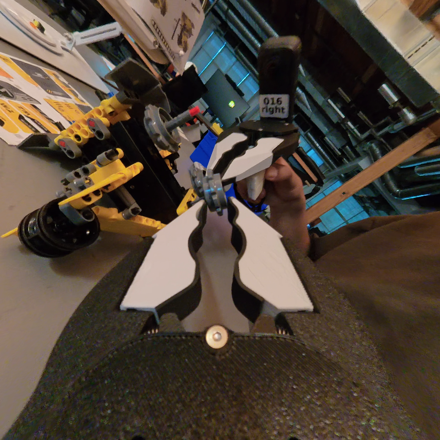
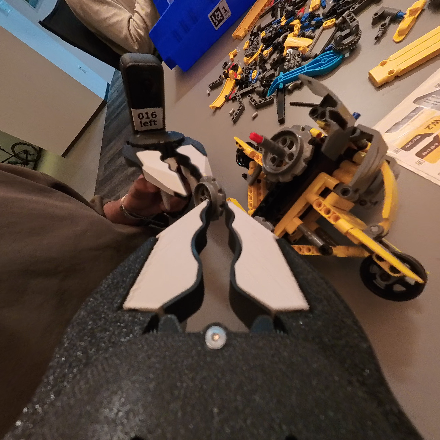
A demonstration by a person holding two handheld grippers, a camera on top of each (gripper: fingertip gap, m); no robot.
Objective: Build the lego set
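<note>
While both grippers meet over the grey table (image 2: pixel 190 114):
Left gripper (image 1: pixel 215 201): jaws narrow, pinching small grey gear (image 1: pixel 212 189).
Right gripper (image 2: pixel 216 202): jaws narrow, gripping same gear.
Labels: white printed sticker (image 1: pixel 273 106) on right gripper.
Right: yellow toy vehicle (image 2: pixel 321 202).

White label (image 1: pixel 273 106) on camera (image 1: pixel 277 64), tag (image 2: pixel 219 13) on bin (image 2: pixel 185 35)
</note>
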